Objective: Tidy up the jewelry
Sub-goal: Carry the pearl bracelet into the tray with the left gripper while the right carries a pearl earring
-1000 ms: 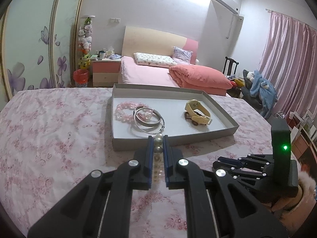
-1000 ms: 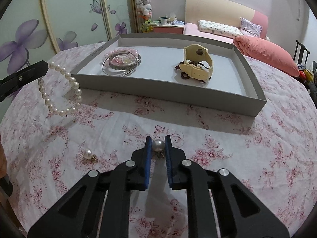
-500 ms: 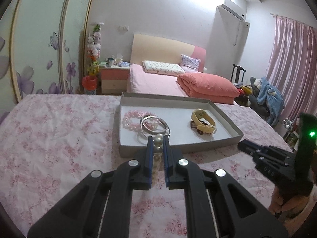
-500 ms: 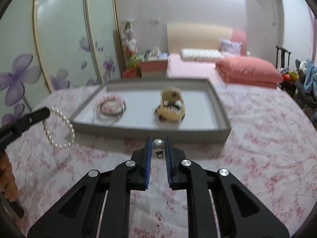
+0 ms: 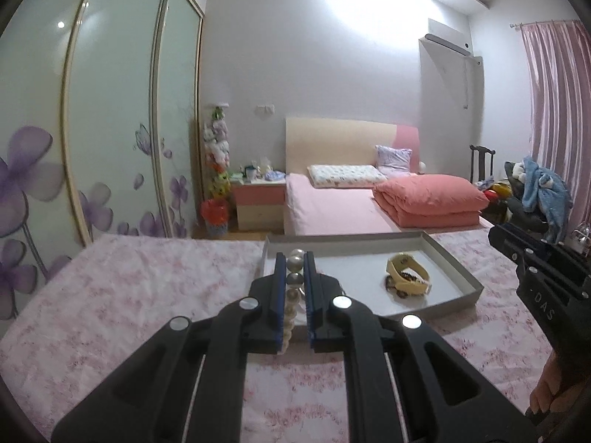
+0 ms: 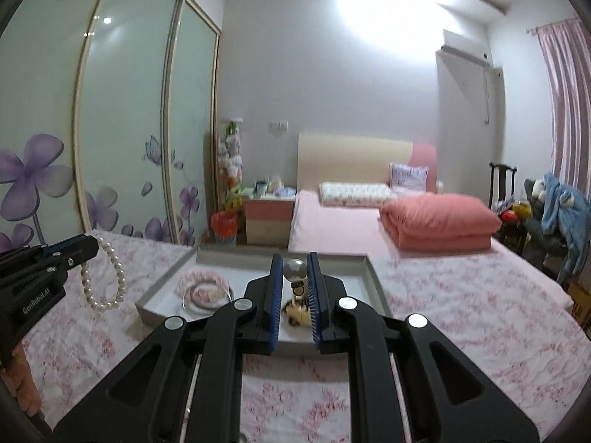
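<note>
Holding a pearl bracelet [image 5: 293, 288] in the left tongs [image 5: 294, 284], we had them clamped tight on the strand, with the pearls lined up between the blue pads. From the right wrist camera you could see the rest of the loop dangling free below the tip, off to the left of the grey tray [image 6: 373, 277] and above the pink floral table [image 6: 461, 302].

Our right tongs [image 6: 294, 280] were pinched shut on a single pearl earring [image 6: 294, 270], the round pearl sitting right at the tips and its little metal loop hanging just under it. Both tongs were up in the air, on the near side of the tray.

Inside the tray, a pink bead bracelet [image 6: 201, 280] lay at the left end with silver bangles [image 6: 207, 297] overlapping it. A cream watch [image 5: 408, 275] sat towards the right end with something dark and beaded touching it, too small for us to make out. From the left camera the bracelets were mostly hidden behind the tongs.

Far behind all that was a pink bed [image 5: 332, 206] with a folded coral duvet [image 5: 430, 199], and a fingertip or two [image 5: 550, 391] of the hand on the right tool showed at the right edge.
</note>
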